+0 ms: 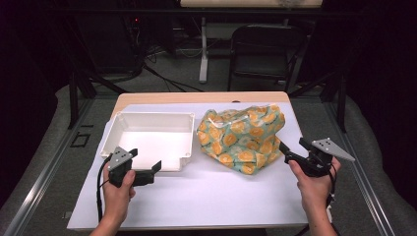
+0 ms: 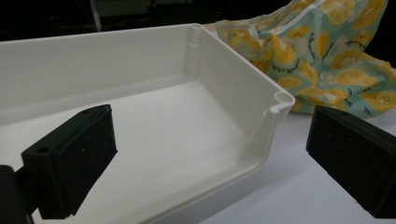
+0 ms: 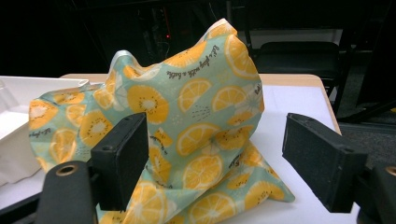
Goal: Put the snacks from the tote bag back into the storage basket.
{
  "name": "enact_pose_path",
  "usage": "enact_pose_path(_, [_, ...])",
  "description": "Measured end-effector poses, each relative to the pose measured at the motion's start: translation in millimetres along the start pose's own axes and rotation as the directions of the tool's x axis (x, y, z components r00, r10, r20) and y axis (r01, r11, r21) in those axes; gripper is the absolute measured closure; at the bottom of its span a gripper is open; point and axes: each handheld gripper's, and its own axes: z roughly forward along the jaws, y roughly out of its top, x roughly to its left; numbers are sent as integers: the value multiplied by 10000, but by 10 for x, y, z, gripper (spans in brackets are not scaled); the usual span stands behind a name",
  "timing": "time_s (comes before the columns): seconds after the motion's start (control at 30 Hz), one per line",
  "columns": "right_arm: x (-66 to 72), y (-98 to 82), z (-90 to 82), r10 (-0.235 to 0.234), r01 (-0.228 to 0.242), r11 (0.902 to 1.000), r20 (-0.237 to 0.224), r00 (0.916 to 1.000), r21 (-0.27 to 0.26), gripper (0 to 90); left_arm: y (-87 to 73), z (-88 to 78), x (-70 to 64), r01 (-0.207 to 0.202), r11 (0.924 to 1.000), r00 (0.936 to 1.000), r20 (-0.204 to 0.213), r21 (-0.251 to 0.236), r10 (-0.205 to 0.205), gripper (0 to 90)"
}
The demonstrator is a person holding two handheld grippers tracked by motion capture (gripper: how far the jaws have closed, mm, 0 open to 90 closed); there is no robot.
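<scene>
Clearly, the bag [image 1: 243, 139] with the orange-slice print lay crumpled on the white sheet [image 1: 206, 196] that covered the desk [image 1: 196, 97], a little right of the middle of the high view. Just beside it, to the left in that view, stood the white tray [image 1: 114, 129], and I could not tell whether the two touched.

The right gripper [image 1: 291, 153] was at the lower right of the high view, held in the right hand [image 1: 314, 184], and it pointed at the bag's right edge. In the right gripper view its fingers [image 3: 122, 158] were spread wide, with the bag [image 3: 196, 135] rising behind and between them, and the pads did not press on it.

The left gripper [image 1: 153, 171] was at the lower left of the high view, in the left hand [image 1: 118, 189], at the near right corner of the tray. In the left gripper view its fingers [image 2: 74, 165] were also spread, one in front of the tray's floor and one outside its wall, with the corner [image 2: 280, 100] between them and untouched.
</scene>
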Motion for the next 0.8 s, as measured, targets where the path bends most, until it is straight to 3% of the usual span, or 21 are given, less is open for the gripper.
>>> enact_pose_path(0.4, [18,108,284,-274,274,9995,-28,9996,124,217,273,492,-348,-477,9988,9977,483,103,471,104])
enact_pose_path(0.5, [10,161,334,-335,336,9993,-80,9994,144,152,331,634,-395,-69,9999,9988,491,104,64,156])
enact_pose_path(0.57, [-10,191,367,-75,77,9999,-166,9998,80,151,363,728,-425,96,9999,9979,636,98,-102,158])
enact_pose_path(0.73, [-21,247,451,-181,180,9997,34,9998,176,158,404,883,-511,170,9998,9978,638,101,-176,159])
enact_pose_path(0.8, [-40,283,495,-58,57,10000,93,9999,45,170,410,984,-583,11,9997,9995,300,242,-18,160])
